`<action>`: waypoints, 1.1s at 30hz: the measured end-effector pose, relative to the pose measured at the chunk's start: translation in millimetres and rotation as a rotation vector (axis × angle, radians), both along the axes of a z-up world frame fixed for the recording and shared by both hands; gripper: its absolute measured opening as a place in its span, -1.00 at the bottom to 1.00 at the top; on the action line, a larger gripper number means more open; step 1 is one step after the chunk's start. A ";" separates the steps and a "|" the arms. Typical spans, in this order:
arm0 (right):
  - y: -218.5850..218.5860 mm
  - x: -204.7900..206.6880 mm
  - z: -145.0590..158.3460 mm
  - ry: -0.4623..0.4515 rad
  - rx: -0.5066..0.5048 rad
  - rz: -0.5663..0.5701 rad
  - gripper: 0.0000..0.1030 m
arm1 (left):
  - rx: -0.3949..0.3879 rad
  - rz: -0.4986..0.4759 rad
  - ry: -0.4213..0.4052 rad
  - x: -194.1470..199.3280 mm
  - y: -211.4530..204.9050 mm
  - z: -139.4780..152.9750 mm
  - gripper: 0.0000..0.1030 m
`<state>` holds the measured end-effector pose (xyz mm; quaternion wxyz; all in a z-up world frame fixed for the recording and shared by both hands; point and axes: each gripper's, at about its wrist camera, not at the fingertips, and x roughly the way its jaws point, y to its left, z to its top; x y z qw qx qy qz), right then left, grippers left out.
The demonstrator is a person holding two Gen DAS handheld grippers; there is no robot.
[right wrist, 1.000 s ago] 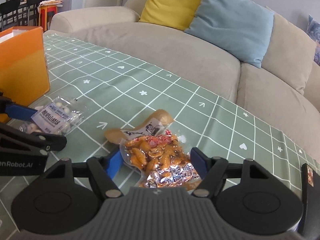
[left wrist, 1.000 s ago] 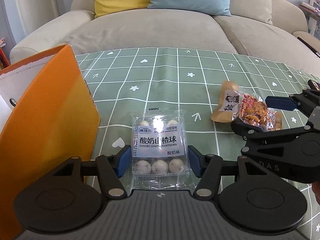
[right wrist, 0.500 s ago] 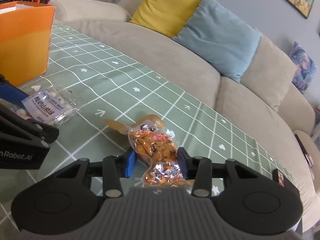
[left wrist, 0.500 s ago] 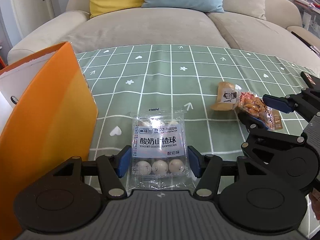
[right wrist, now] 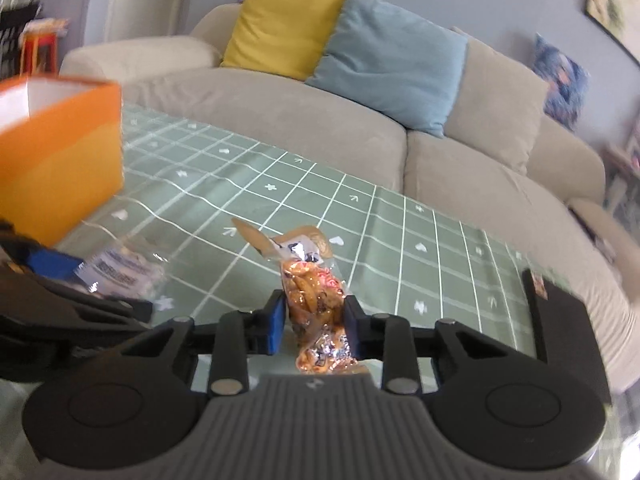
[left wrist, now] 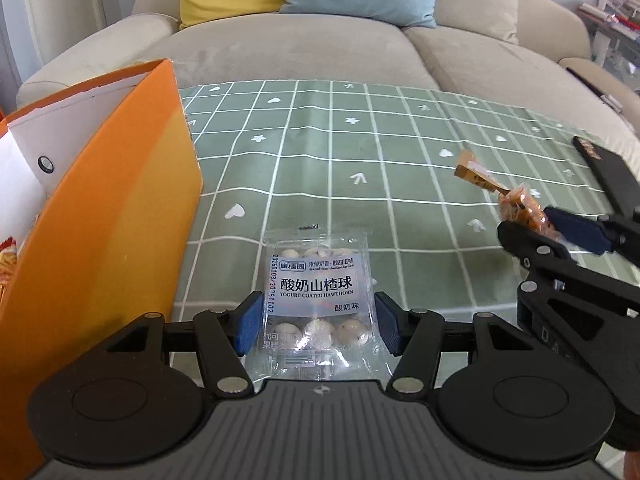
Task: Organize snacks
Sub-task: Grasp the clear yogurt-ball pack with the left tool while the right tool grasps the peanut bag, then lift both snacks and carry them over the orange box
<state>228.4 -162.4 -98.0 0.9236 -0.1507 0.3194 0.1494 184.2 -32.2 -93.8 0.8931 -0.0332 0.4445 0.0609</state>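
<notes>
in the left wrist view, we are holding the left gripper (left wrist: pixel 316 326) with its blue pads against both side edges of the yogurt hawthorn pack (left wrist: pixel 318 304), so the jaws are standing fairly wide and gripping that clear pack. the pack is sitting just right of the orange box (left wrist: pixel 120 216), above the green checked tablecloth (left wrist: pixel 360 152). off to the right, the right gripper (left wrist: pixel 540 224) is carrying the orange snack packet (left wrist: pixel 520 210), with a tan packet (left wrist: pixel 474 172) trailing from its far end.

in the right wrist view, we are seeing the right jaws just having been closing; they are now narrow and pinching the orange snack packet (right wrist: pixel 316 300) between the pads, crumpling it upright. the tan packet (right wrist: pixel 304 240) is hanging at its top, and we cannot tell if the two are stuck together.

we are judging the step to be carrying both snacks to the box. to do it well, we are keeping both grips firm and clearing the box's near wall before releasing.
</notes>
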 end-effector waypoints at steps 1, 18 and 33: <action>-3.2 -4.9 4.4 0.012 0.031 -0.014 -0.46 | -0.005 -0.007 -0.007 -3.9 -0.8 2.7 0.30; -29.3 -87.8 55.9 0.083 0.251 -0.144 -0.47 | -0.051 -0.090 -0.130 -62.3 -6.9 63.8 0.30; -13.8 -115.6 102.5 0.040 0.313 -0.095 -0.48 | -0.033 -0.063 -0.254 -92.2 24.1 121.7 0.30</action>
